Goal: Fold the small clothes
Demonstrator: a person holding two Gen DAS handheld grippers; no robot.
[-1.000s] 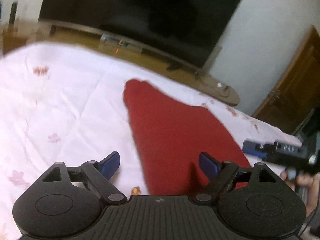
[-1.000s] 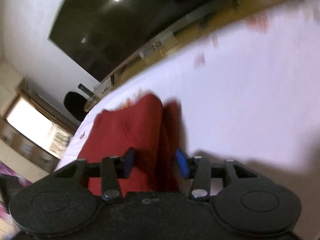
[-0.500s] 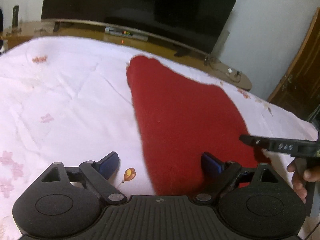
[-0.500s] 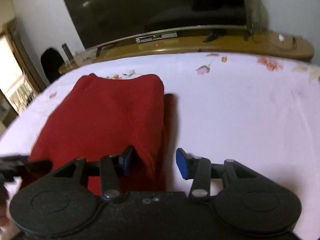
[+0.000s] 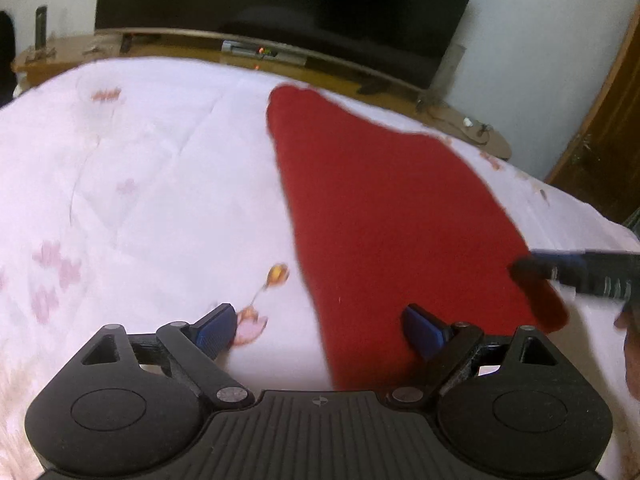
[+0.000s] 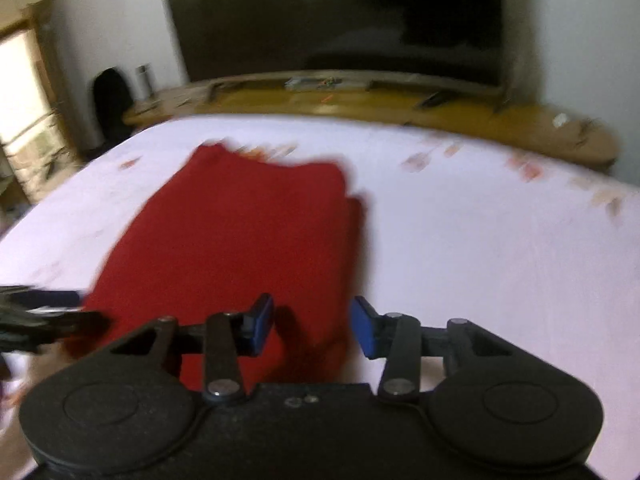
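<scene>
Red knit cloth (image 5: 384, 216), already folded into a long narrow panel, laid flat on the pale flowered bed cover (image 5: 132, 184), far end towards the television stand (image 5: 280, 54). Looks like the gap between folds: lengthwise fold done, crosswise fold not yet begun (a judgement from how the cloth lies, nothing more). Left hand-held gripper (image 5: 318, 332) spread wide over the near left edge of the cloth, right pad above red fabric, left pad above bare cover, nothing pinched. Right hand-held gripper (image 6: 312, 330) partly spread, poised over the near right edge where a second layer peeps out beside the top one, pads clear of the fabric as far as can be made out. Next move, most likely: both down onto the near corners, each closing on every layer at once, then a lift and carry towards the far end, corners level so the fold lands square. Risk of catching only the top layer on the right, where the edges sit staggered. Hard to read: both views smeared with blur, near hem of the cloth hidden behind the gripper bodies, so the exact corners cannot be seen; right-hand tip in the left view a dark streak, contact with the cloth impossible to settle there.
</scene>
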